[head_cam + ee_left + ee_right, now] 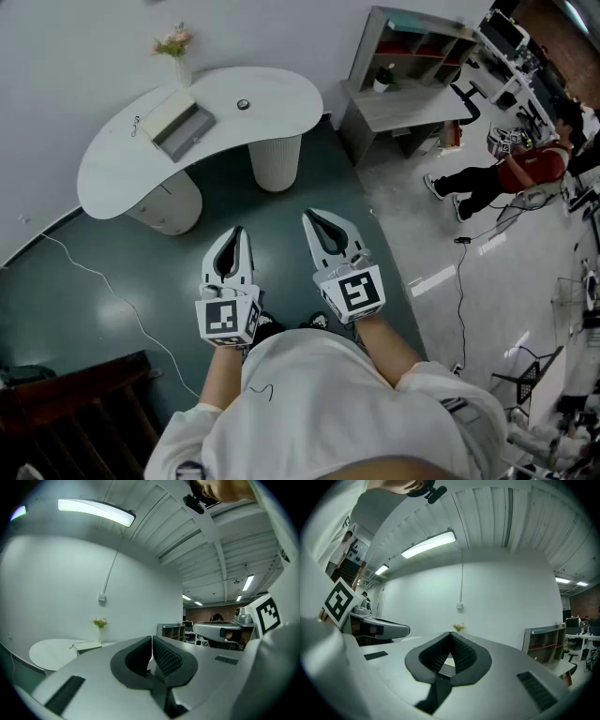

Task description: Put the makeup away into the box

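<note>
A white curved table [267, 94] stands some way ahead of me in the head view. On it lies an open box [178, 122] with a grey inside, and a small dark round item [244, 104] sits near the table's middle. My left gripper [238, 231] and right gripper [309, 217] are held level side by side above the green floor, well short of the table. Both are shut with nothing between their pads. The left gripper view shows its shut jaws [151, 638], with the table [51, 651] and box [89, 645] far off. The right gripper's tips [450, 633] also meet.
A vase of flowers [176, 52] stands at the table's far edge. A grey shelf unit [412, 56] is at the back right, and a person [511, 173] sits beyond it. A cable [103, 281] runs over the floor at left. Dark wooden furniture [66, 412] is at bottom left.
</note>
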{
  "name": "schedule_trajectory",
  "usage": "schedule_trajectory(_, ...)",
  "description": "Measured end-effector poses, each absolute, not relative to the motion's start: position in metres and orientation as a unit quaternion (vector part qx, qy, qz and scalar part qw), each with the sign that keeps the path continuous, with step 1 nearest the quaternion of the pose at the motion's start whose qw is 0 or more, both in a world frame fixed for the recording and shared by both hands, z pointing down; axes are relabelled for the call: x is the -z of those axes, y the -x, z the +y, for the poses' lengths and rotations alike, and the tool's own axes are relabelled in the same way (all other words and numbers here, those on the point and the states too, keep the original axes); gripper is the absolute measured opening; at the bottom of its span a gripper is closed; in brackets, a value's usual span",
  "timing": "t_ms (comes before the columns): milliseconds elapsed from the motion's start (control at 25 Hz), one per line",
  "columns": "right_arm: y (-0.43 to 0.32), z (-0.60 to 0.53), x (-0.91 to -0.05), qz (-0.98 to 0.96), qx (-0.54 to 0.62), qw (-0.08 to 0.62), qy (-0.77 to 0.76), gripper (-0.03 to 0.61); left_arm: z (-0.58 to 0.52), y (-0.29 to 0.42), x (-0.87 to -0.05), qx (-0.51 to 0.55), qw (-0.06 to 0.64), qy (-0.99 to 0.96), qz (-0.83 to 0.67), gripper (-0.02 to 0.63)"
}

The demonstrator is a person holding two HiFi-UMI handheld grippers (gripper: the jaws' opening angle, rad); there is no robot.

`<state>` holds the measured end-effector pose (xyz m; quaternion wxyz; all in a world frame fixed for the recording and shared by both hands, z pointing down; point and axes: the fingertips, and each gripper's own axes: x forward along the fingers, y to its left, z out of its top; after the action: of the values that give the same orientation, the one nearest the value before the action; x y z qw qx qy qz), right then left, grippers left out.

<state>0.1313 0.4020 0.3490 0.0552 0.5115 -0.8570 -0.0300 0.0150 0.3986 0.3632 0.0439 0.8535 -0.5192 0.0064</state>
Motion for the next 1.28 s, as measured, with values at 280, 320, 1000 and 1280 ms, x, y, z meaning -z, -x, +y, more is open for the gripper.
schedule_trajectory(280, -0.140, 0.420, -0.361, -0.865, 0.007, 0.050, -0.500, -0.002, 0.415, -0.037, -0.371, -0.024, 0.049, -0.860, -0.508, 0.025)
schedule_trajectory(320, -0.141, 0.422, -0.363, -0.867, 0.004, 0.051, -0.495, -0.002, 0.417, -0.040, -0.372, -0.027, 0.050, -0.860, -0.508, 0.023)
schedule_trajectory(1000, -0.195, 0.448, -0.392, -0.888, -0.005, 0.055, -0.456, 0.123, 0.464, -0.095, -0.403, -0.072, 0.086, -0.837, -0.535, 0.025)
schedule_trajectory(1280, -0.214, 0.443, -0.409, -0.880, -0.040, 0.063, -0.469, 0.123, 0.454, -0.110, -0.418, -0.088, 0.093, -0.841, -0.525, 0.023)
